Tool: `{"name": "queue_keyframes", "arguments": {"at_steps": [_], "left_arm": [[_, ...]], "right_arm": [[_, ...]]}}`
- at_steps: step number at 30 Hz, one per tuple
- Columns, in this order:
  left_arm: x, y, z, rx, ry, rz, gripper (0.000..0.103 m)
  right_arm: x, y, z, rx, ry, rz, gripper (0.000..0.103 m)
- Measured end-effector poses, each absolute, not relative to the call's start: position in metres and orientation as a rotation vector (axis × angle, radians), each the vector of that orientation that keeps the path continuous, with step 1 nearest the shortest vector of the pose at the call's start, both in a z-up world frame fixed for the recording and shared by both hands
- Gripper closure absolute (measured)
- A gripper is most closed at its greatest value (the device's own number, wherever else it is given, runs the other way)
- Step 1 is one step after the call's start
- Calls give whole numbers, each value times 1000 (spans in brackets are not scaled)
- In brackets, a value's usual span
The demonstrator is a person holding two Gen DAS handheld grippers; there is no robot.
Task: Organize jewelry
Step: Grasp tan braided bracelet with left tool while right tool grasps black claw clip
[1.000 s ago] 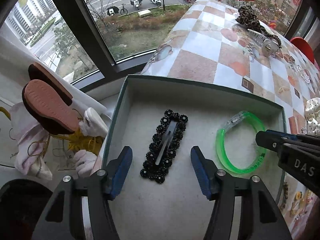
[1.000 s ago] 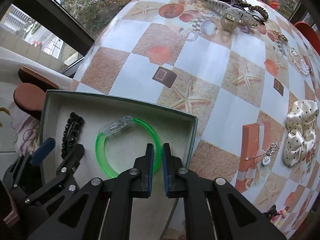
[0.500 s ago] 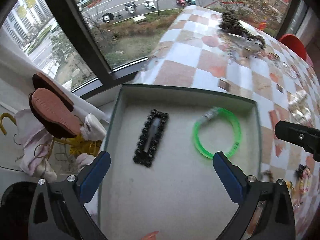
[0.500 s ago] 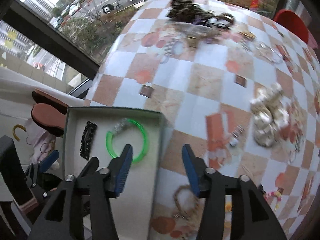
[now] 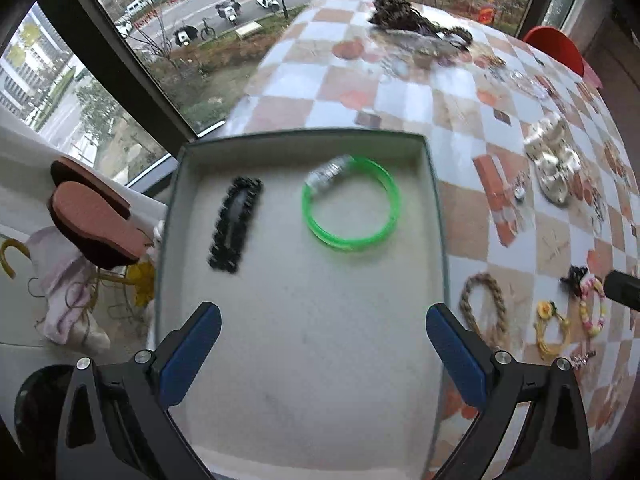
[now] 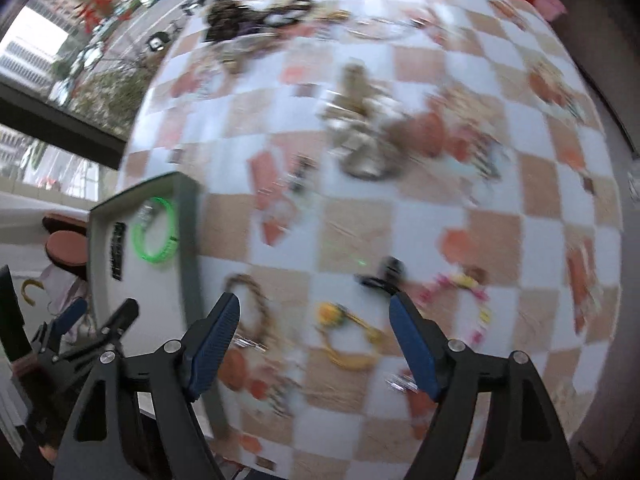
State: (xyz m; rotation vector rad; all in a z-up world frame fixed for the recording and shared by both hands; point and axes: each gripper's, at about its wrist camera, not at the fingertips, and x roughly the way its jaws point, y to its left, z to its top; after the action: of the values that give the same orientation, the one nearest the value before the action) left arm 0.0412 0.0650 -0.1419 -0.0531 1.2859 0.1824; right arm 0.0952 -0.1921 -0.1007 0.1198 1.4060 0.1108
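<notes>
A shallow green-walled box (image 5: 434,200) with a pale floor holds a black beaded hair clip (image 5: 236,224) and a green translucent bangle (image 5: 352,210). My left gripper (image 5: 320,328) hangs above the box's near half, jaws wide open and empty. My right gripper (image 6: 314,312) is over the checked table to the right of the box (image 6: 188,240), its jaws still opening with nothing between them. Below it lie a yellow flower bracelet (image 6: 348,336), a braided straw ring (image 6: 252,304) and a pink bead bracelet (image 6: 468,296). The right wrist view is blurred.
More jewelry lies on the checked tablecloth (image 5: 400,92): a cream scrunchie (image 5: 554,160), a dark chain pile (image 5: 400,16) at the far edge, a black clip (image 6: 384,272). A window and slippers (image 5: 92,220) are left of the box. A red chair (image 5: 556,46) stands behind.
Both grippers let go and opened. The left pulled back and up from the hair clip. The right released the green bangle in the box and swung right, out over the table.
</notes>
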Motion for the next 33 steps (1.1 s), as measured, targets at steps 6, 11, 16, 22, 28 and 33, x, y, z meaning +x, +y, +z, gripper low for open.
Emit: {"name": "queue_keyframes", "arguments": {"at_steps": [6, 11, 16, 22, 28, 33], "left_arm": [[35, 34, -134, -32, 1290, 85, 0], [36, -2, -128, -10, 1277, -14, 0], [40, -32, -131, 11, 1279, -88, 0], [45, -55, -147, 2, 1317, -116, 0], [52, -68, -165, 6, 1349, -104, 9], [58, -74, -182, 17, 1385, -69, 9]], "right_arm": [[74, -241, -107, 152, 1438, 23, 23], [66, -262, -112, 155, 1445, -5, 23], [72, -267, -113, 145, 1430, 24, 23], [86, -263, -115, 116, 1416, 103, 23], [101, -248, -123, 52, 1412, 234, 36], [114, -237, -137, 0, 1441, 324, 44]]}}
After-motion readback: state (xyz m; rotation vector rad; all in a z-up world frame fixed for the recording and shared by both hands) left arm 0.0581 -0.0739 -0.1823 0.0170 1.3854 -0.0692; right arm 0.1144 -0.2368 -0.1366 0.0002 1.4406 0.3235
